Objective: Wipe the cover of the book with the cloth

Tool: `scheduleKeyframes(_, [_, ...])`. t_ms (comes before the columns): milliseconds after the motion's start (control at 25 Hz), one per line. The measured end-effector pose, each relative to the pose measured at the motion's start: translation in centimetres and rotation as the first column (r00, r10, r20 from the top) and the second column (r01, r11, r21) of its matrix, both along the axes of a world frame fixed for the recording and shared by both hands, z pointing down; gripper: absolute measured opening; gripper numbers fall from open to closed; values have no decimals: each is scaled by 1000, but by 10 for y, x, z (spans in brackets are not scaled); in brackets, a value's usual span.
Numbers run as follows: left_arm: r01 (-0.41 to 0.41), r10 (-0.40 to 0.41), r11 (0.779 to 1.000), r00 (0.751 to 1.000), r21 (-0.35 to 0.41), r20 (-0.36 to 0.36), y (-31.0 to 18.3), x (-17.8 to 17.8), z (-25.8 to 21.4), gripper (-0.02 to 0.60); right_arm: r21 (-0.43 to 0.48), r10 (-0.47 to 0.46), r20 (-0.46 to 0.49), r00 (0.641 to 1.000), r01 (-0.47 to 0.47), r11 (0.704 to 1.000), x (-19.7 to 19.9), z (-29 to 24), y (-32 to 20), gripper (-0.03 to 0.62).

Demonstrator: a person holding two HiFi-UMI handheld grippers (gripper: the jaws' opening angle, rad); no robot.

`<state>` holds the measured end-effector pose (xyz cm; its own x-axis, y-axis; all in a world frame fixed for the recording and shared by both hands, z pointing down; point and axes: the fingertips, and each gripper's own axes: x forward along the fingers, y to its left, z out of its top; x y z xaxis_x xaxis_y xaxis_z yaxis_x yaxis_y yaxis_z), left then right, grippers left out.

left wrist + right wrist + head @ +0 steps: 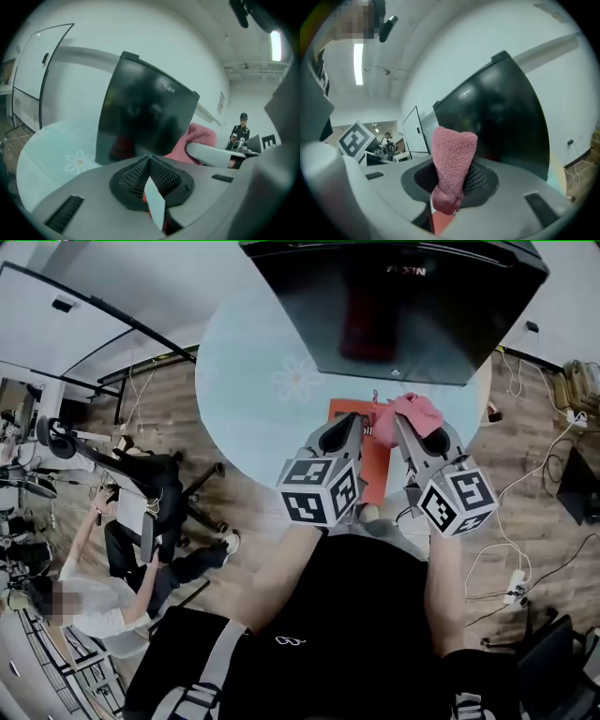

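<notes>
An orange-red book (375, 463) lies on the round pale-blue table (244, 399), close to its near edge. My left gripper (352, 420) rests over the book's left part. In the left gripper view, the left gripper (152, 187) is shut on a thin pale edge of the book (155, 206) with red beneath. My right gripper (401, 420) is shut on a pink cloth (417, 411), which bunches above the book's right side. The cloth (452, 161) stands up out of the right gripper (450, 187), and a bit of the red book (440, 226) shows below.
A black monitor (403, 306) stands tilted at the table's far side, just beyond the book. A person (103, 596) sits by an office chair (164, 488) on the left. Cables and a power strip (514, 589) lie on the wooden floor at the right.
</notes>
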<state>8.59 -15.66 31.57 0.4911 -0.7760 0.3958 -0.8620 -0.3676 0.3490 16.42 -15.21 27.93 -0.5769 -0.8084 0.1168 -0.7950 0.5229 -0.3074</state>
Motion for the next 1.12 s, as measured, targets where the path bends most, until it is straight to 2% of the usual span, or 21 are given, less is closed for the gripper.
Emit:
scheduleKeyframes(120, [22, -21, 997, 1000, 79, -18, -10, -7, -31, 14, 84, 0, -41, 999, 3, 996, -3, -28, -2, 100])
scheduleKeyframes(280, [25, -19, 984, 999, 174, -36, -15, -10, -69, 14, 171, 16, -36, 999, -10, 985, -4, -61, 0, 98])
scheduleKeyframes(520, [10, 0, 957, 999, 291, -33, -13, -5, -105, 14, 239, 31, -55, 998, -17, 971, -6, -83, -1, 95])
scheduleKeyframes(1120, [34, -20, 964, 998, 264, -56, -8, -17, -94, 14, 235, -17, -124, 992, 46, 971, -28, -79, -1, 95])
